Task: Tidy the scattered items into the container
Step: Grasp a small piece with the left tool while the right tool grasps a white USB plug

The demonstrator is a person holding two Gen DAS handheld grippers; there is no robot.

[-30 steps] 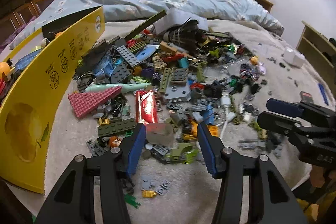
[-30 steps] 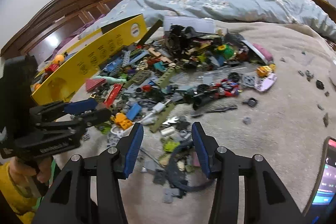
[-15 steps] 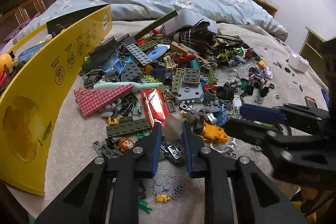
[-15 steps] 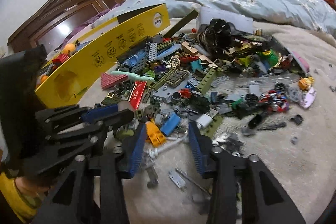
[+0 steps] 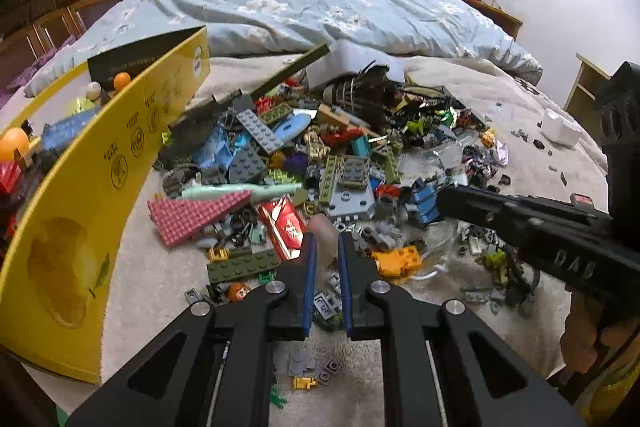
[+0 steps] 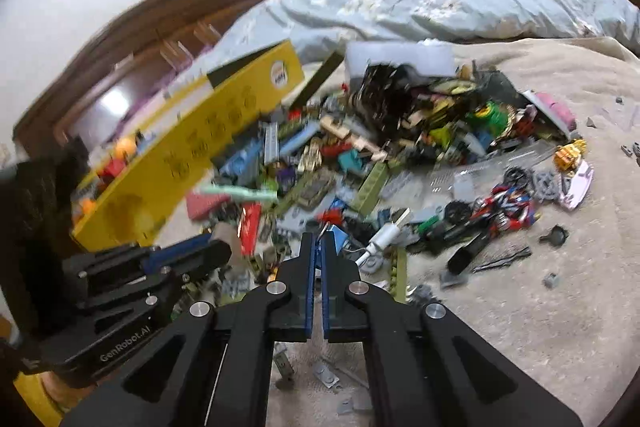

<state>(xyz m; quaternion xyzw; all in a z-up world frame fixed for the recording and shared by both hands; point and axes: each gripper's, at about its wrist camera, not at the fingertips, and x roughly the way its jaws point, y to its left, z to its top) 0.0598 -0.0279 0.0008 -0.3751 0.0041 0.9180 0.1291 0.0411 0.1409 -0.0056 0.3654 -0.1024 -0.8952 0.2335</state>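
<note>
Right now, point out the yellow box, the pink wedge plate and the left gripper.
yellow box [image 5: 80, 211], left wrist view, on its outer side wall.
pink wedge plate [image 5: 192, 217], left wrist view, on its studded top.
left gripper [image 5: 325, 259], left wrist view, midway between its fingertips.

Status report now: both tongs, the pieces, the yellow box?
Left tongs shut on translucent piece. Right tongs shut on blue piece. Yellow box left, unobstructed.

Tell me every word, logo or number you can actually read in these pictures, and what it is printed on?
"GenRobot.AI": white lettering on the body of the left gripper, seen from the right wrist view.
"DAS": raised letters on the body of the right gripper; reading uncertain.
Yellow box: round symbols and small captions, too small to read.
Black flap on the box: a line of print, blurred.
Red packet: pattern, unreadable.
</note>
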